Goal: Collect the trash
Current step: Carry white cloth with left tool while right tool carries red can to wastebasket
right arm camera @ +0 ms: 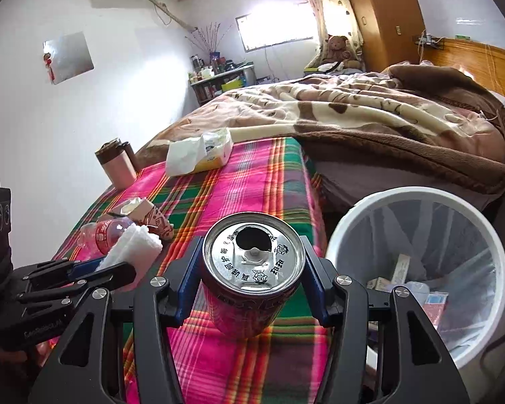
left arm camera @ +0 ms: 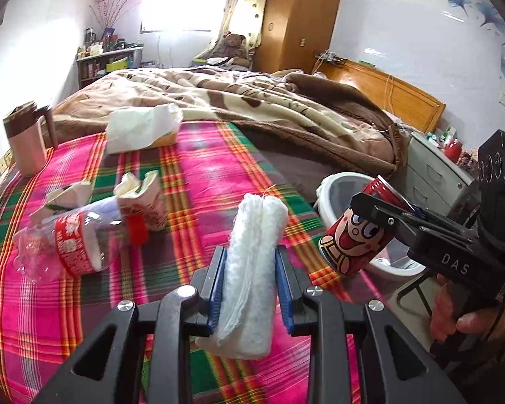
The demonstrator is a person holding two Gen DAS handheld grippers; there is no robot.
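My left gripper [left arm camera: 250, 269] is shut on a folded white cloth [left arm camera: 252, 269], held above the plaid bed cover; it also shows in the right wrist view [right arm camera: 131, 252]. My right gripper [right arm camera: 252, 269] is shut on a red drink can [right arm camera: 252, 262] with an opened top, held at the bed's edge beside a white bin [right arm camera: 417, 198]. The can [left arm camera: 353, 239] and the bin [left arm camera: 333, 185] show in the left wrist view too. A crushed clear bottle [left arm camera: 60, 249] with a red label and a torn paper cup [left arm camera: 141, 202] lie on the cover.
A tissue pack [left arm camera: 141, 131] and a pink mug [left arm camera: 30, 141] sit further back on the plaid cover [left arm camera: 202, 175]. A brown blanket [left arm camera: 252, 101] covers the rest of the bed. The bin [right arm camera: 417, 198] holds a liner and some trash. A nightstand [left arm camera: 434, 165] stands beyond it.
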